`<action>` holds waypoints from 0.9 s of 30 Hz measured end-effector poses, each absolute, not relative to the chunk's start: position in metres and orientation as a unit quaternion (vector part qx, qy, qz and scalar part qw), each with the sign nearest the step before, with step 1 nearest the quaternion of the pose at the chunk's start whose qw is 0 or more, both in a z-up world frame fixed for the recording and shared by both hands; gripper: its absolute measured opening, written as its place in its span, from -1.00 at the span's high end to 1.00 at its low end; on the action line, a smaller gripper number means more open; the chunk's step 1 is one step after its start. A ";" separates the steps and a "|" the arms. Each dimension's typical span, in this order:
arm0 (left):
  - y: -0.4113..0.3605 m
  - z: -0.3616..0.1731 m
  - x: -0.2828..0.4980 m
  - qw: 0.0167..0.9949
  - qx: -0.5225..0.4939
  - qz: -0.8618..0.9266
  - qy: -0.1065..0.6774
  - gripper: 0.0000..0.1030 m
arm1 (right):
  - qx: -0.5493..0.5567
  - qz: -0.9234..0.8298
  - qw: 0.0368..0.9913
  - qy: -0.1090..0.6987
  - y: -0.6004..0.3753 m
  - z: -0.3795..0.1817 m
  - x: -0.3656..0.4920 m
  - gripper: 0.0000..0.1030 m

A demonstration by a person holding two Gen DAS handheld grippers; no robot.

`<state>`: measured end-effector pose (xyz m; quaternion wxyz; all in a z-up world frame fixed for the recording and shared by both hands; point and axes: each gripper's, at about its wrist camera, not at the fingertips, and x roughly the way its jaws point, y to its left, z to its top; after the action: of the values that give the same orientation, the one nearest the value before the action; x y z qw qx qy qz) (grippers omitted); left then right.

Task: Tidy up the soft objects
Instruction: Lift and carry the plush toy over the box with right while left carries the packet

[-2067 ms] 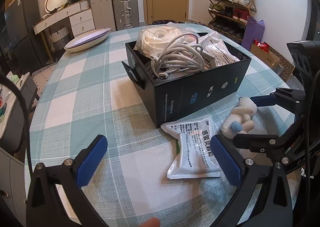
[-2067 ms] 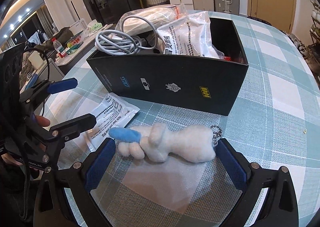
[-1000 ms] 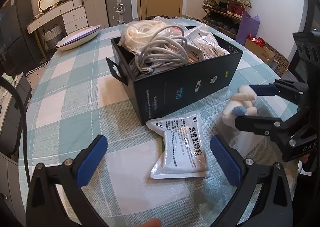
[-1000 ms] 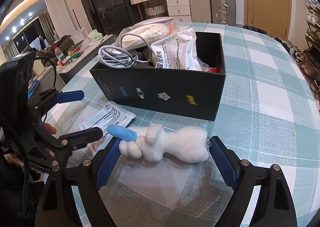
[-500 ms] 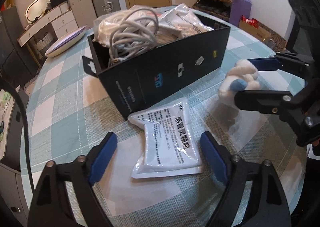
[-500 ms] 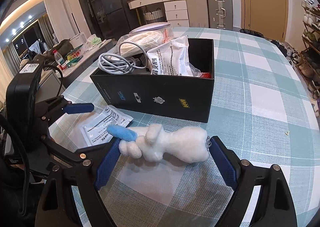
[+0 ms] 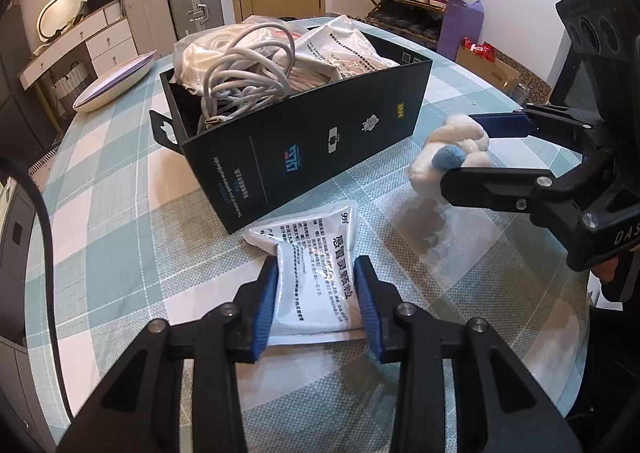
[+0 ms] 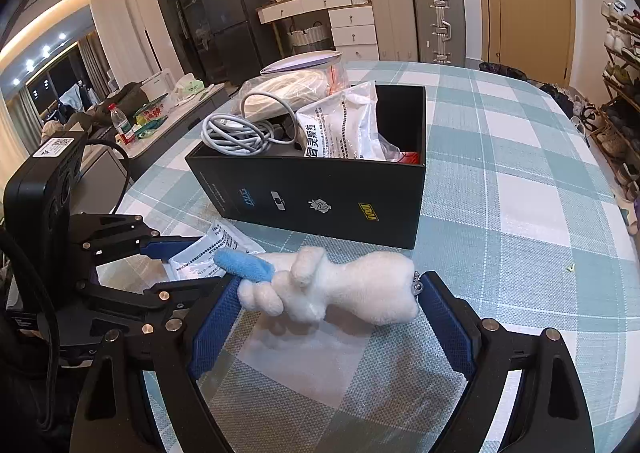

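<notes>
A white medicine pouch [image 7: 316, 237] with black print lies on the checked tablecloth in front of a black box [image 7: 320, 149]. My left gripper [image 7: 316, 265] is closing on the pouch, and its blue pads press the two long sides. In the right wrist view the left gripper [image 8: 204, 261] shows at the left with the pouch [image 8: 224, 241] between its fingers. My right gripper [image 8: 330, 285] is shut on a white plush toy [image 8: 360, 293] with a blue tip, held sideways just above the cloth. The left wrist view shows that toy [image 7: 424, 169] at the right, by the box's corner.
The black box [image 8: 320, 197] is full of grey cables [image 7: 240, 69] and white packets. A shallow white dish [image 7: 116, 81] sits at the table's far left. The round table's edge [image 7: 44, 193] curves on the left. Suitcases, drawers and a shoe rack stand beyond.
My left gripper came forward and down over the pouch, and its jaws went from wide apart to pressing the pouch's sides. The right gripper kept its hold on the plush toy.
</notes>
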<state>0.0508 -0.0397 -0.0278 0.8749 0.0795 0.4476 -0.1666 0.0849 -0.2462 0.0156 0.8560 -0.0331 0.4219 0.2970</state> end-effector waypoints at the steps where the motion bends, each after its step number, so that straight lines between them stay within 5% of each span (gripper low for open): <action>1: -0.039 -0.027 0.050 0.876 0.077 -0.168 0.446 0.31 | -0.033 0.298 0.857 0.420 -0.247 0.017 0.084 -0.74; 27: 0.000 0.055 0.044 0.929 0.024 -0.143 0.340 0.31 | -0.031 0.302 0.896 0.325 -0.256 0.077 0.073 -0.74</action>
<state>0.0435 0.0001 0.0554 0.9291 0.0237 0.3403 -0.1429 0.0727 -0.2562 0.0766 0.8959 -0.0308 0.3247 0.3015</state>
